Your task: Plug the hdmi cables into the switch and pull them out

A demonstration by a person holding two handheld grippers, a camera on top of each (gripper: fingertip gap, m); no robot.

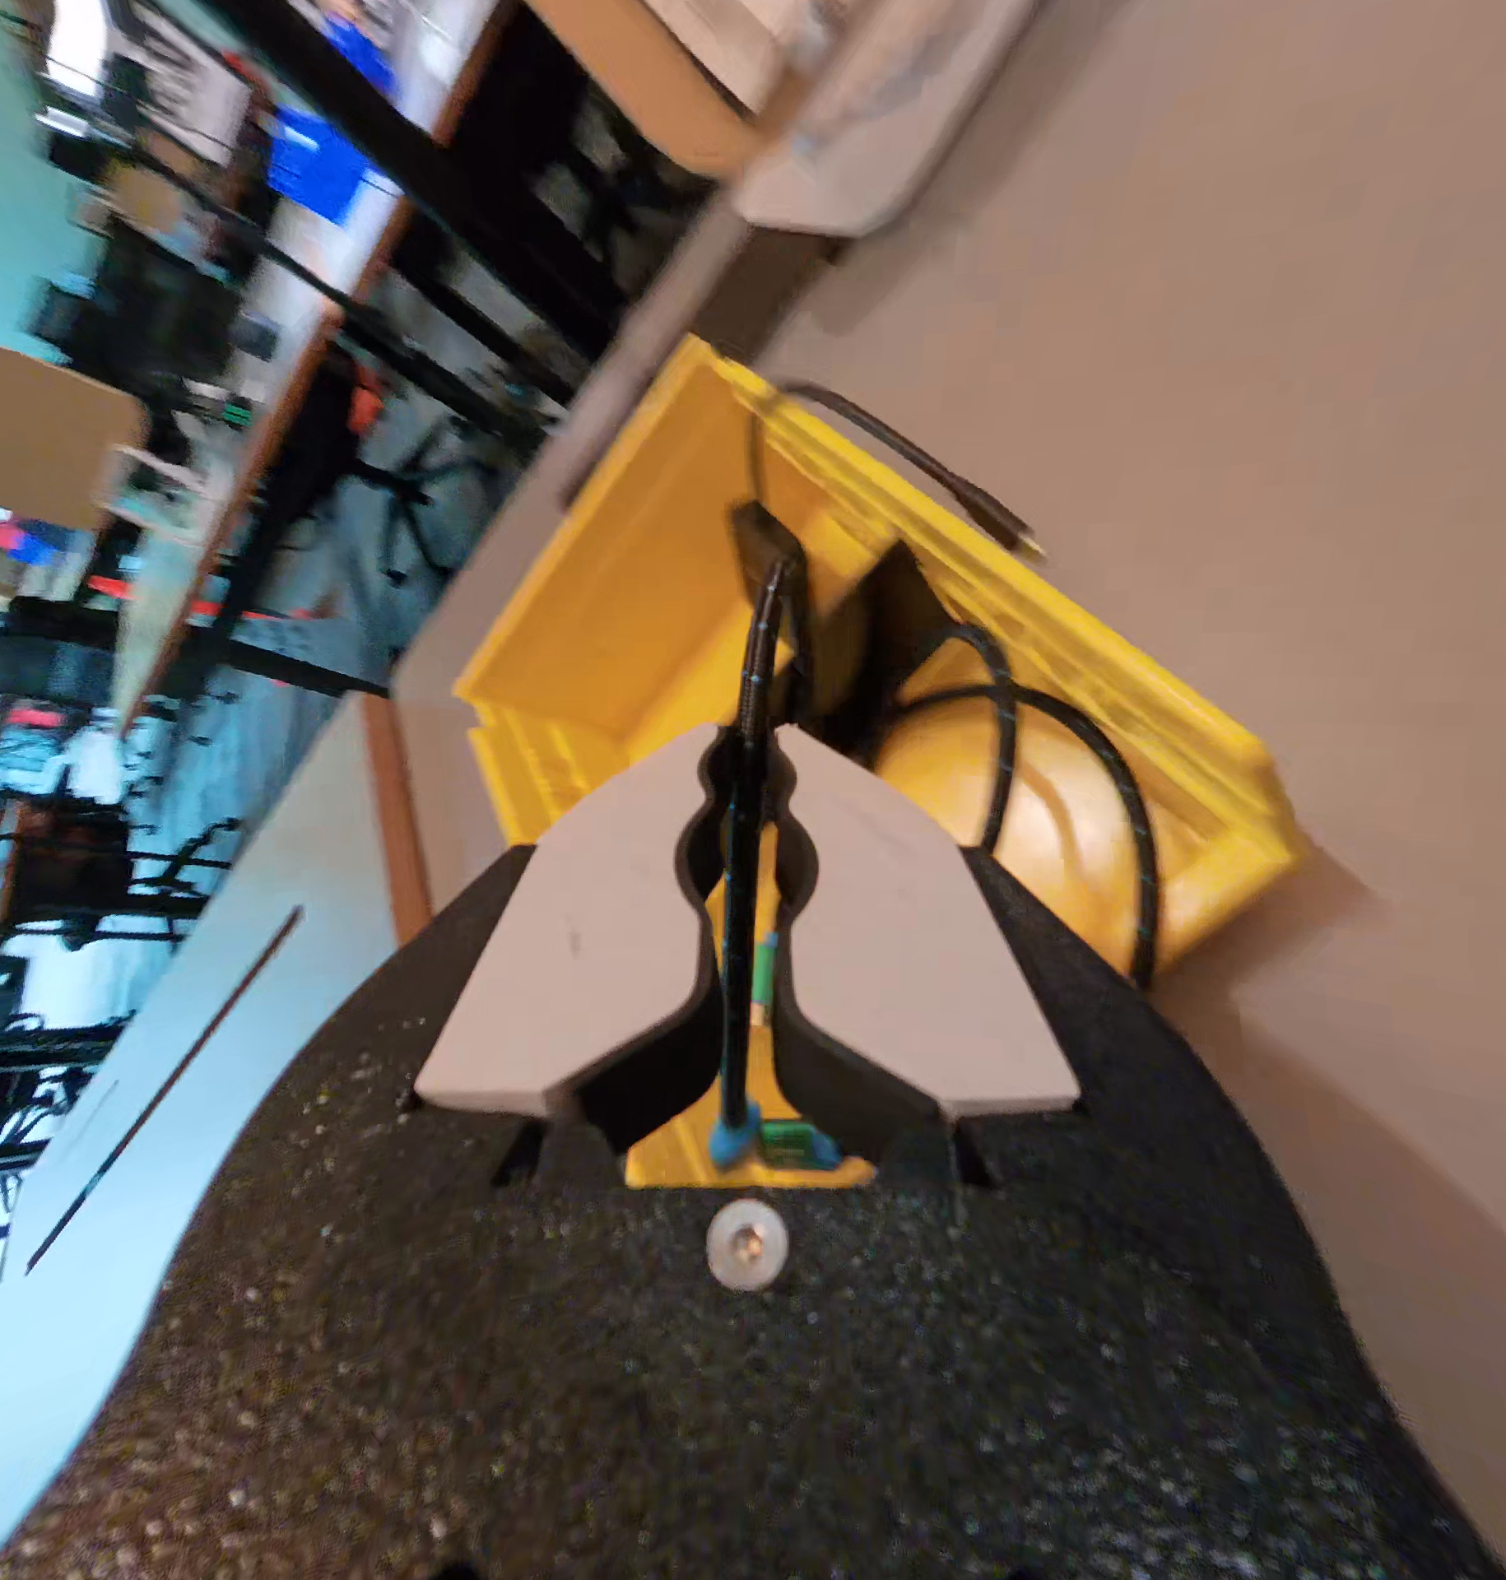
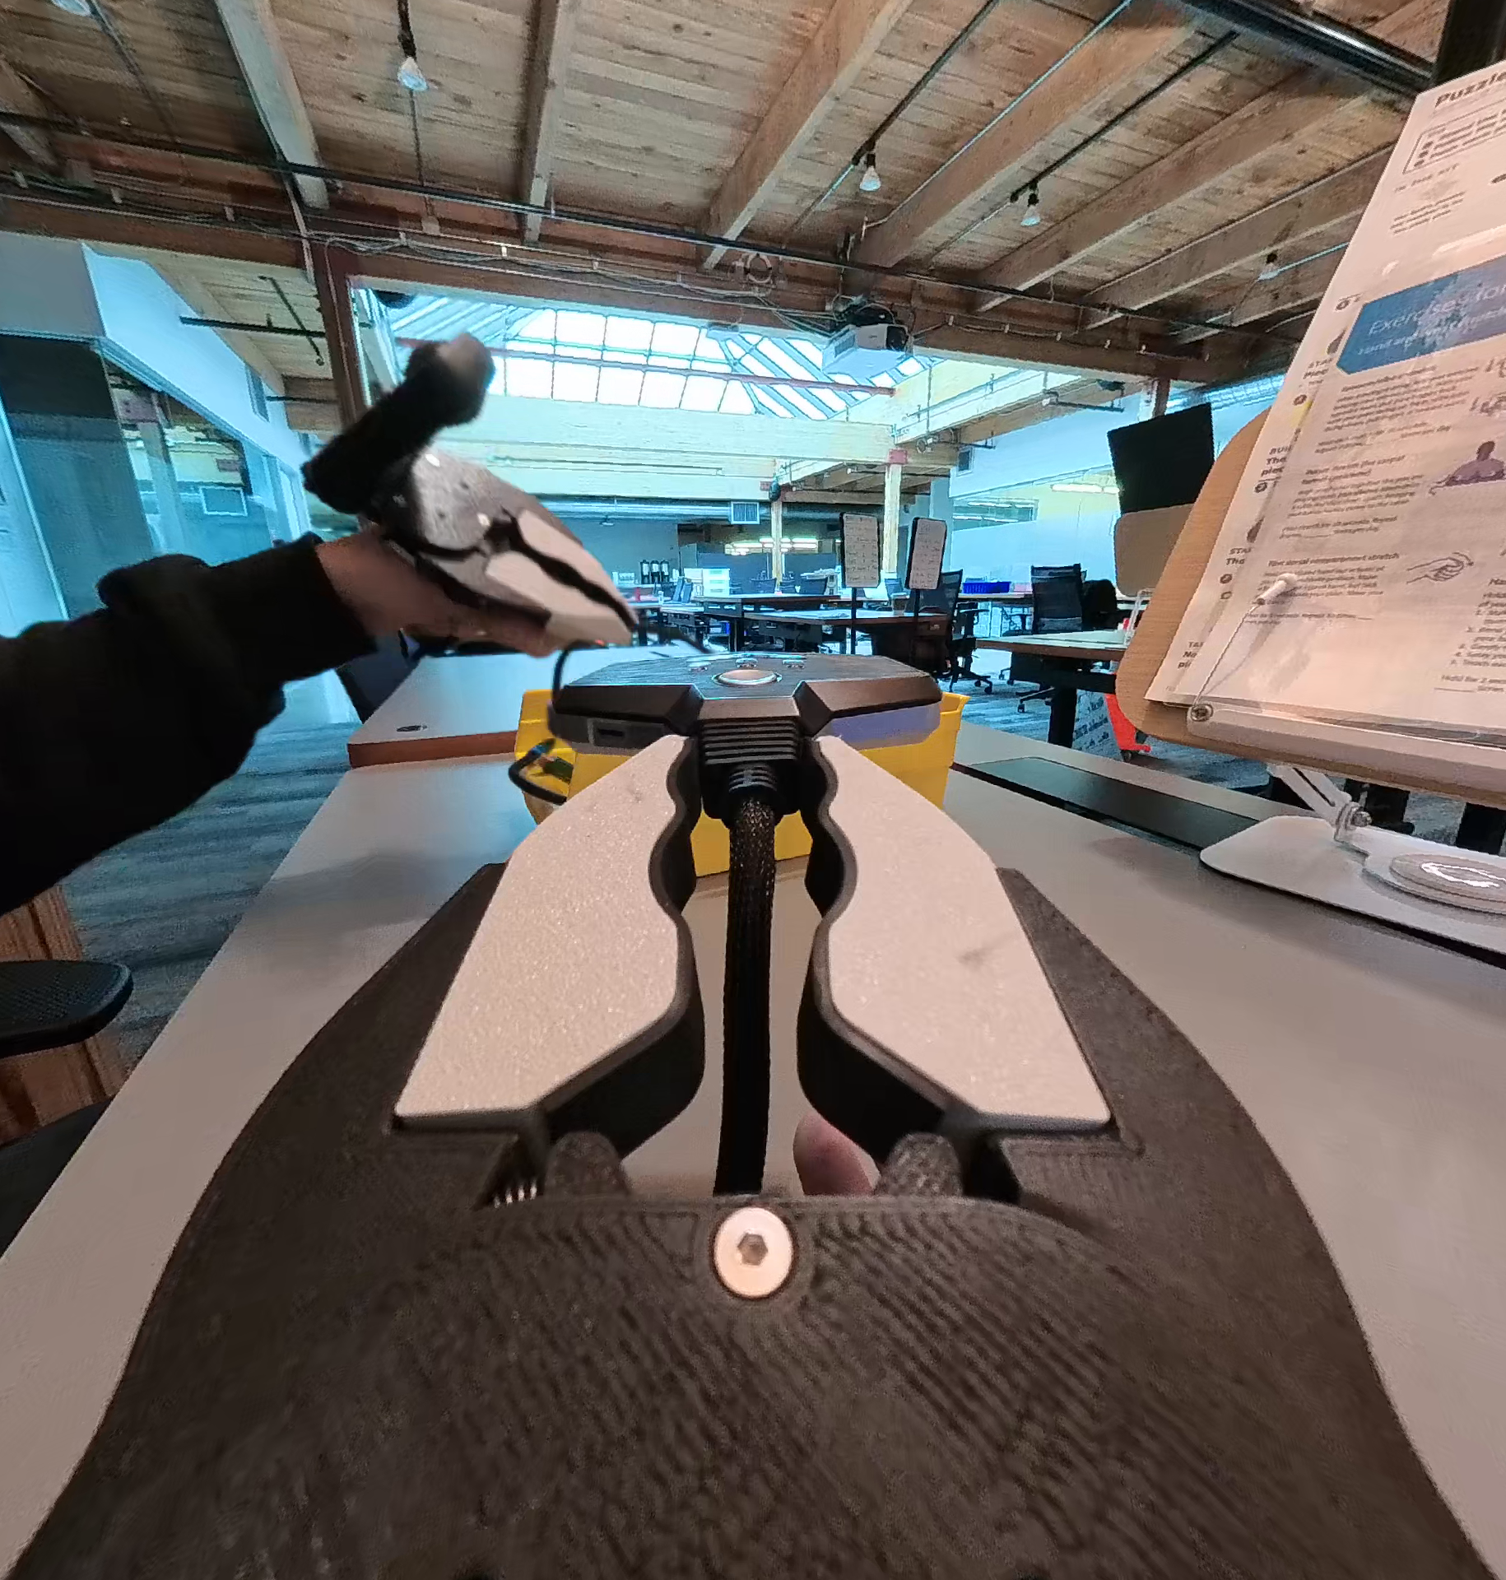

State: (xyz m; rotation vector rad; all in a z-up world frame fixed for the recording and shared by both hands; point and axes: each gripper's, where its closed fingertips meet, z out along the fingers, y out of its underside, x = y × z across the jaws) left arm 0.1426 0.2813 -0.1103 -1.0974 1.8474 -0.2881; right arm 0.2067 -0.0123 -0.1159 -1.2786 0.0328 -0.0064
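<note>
The right gripper's fingers (image 2: 579, 923) are closed on the ribbed black plug (image 2: 748, 744) of a braided black HDMI cable (image 2: 748, 983), seated in the near edge of the flat black switch (image 2: 745, 684). The left gripper's fingers (image 1: 596, 923) pinch a second black braided cable with blue flecks (image 1: 743, 898), which runs from the fingertips toward the switch (image 1: 767, 556). The grey desk (image 2: 1245, 1069) carries a yellow plastic bin (image 1: 638, 598), over which the switch sits. A document stand with printed sheets (image 2: 1365, 479) stands on the right of the desk. A thin black cable (image 1: 921, 462) lies beside the bin.
</note>
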